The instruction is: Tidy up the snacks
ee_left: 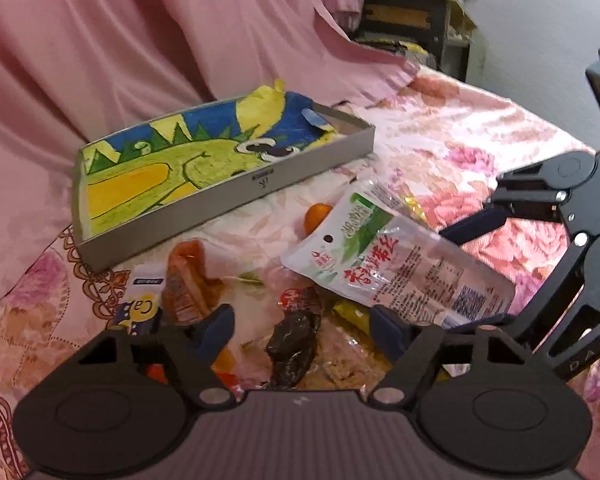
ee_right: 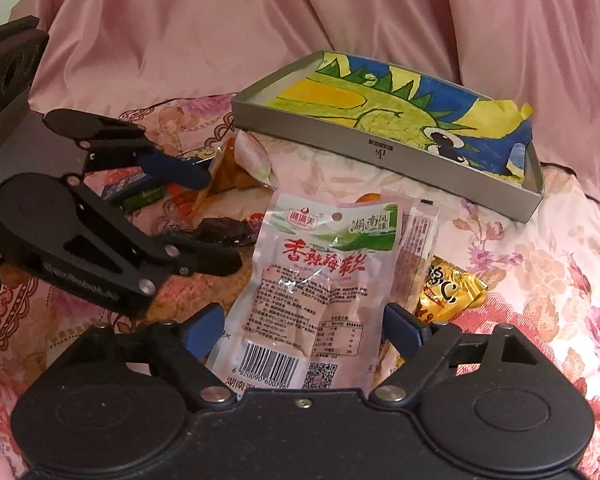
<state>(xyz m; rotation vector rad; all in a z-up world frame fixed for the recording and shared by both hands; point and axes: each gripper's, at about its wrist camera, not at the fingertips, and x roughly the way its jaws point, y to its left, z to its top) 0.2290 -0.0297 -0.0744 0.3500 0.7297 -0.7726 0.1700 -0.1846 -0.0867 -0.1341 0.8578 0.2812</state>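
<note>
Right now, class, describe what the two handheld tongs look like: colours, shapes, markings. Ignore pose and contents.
Both tongs are alike. The left tongs and right tongs have black scissor-like linkages with round black discs at the base, silver rivets at the pivots, and blue pads on the fingertips. Pale embossed lettering runs along an arm, too blurred to read. No cables or sleeves are visible.

Item: seaweed packet (ee_right: 312, 292), lower edge hidden behind the right gripper's body. We cannot read the snacks (ee_left: 300, 332) beneath it; they overlap.

glossy plastic snack packet (ee_right: 312, 280), satiny pink cloth (ee_right: 220, 32)
</note>
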